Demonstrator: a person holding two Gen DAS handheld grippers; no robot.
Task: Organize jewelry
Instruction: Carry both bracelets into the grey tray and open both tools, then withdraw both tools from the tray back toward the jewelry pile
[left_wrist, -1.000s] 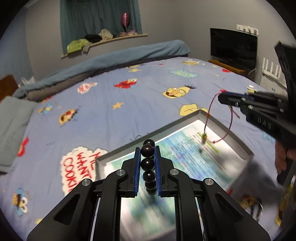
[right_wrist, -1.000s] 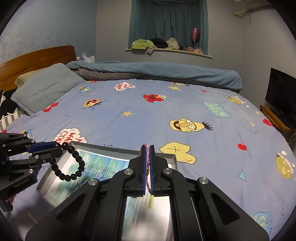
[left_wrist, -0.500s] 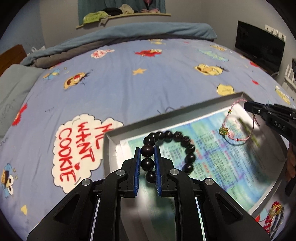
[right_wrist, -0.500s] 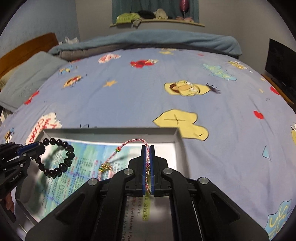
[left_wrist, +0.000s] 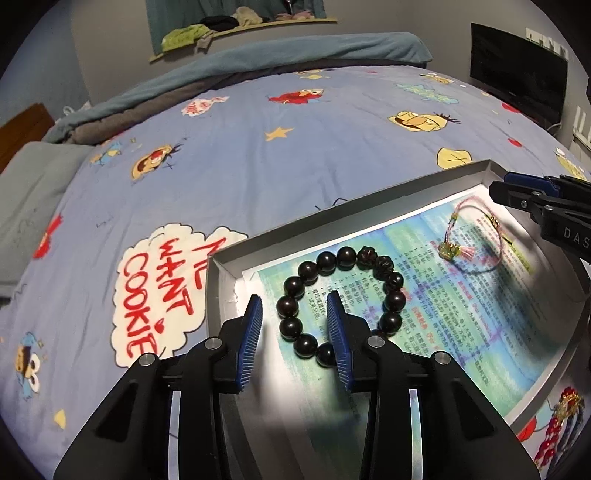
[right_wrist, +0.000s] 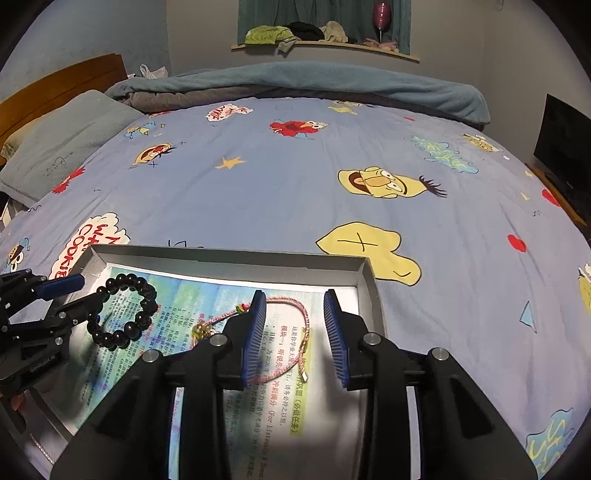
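A grey tray (left_wrist: 369, 201) lined with a printed sheet lies on the bed; it also shows in the right wrist view (right_wrist: 229, 256). A black bead bracelet (left_wrist: 394, 280) lies flat in its left part, also in the right wrist view (right_wrist: 122, 336). My left gripper (left_wrist: 294, 308) is open, its jaws straddling the bracelet's near left side. A pink cord bracelet (left_wrist: 476, 236) with a gold charm lies in the tray's right part. My right gripper (right_wrist: 294, 301) is open over the cord bracelet (right_wrist: 295, 350), which lies loose between its jaws.
The tray sits on a blue cartoon-print bedsheet (right_wrist: 295, 177). A red and gold piece of jewelry (left_wrist: 561, 424) lies on the sheet by the tray's near right corner. A pillow (right_wrist: 62, 144) and headboard are far left; a TV (left_wrist: 517, 88) stands far right.
Both grippers lowered their bracelets onto the tray's sheet and opened. The black beads and the pink cord now lie released in the tray.
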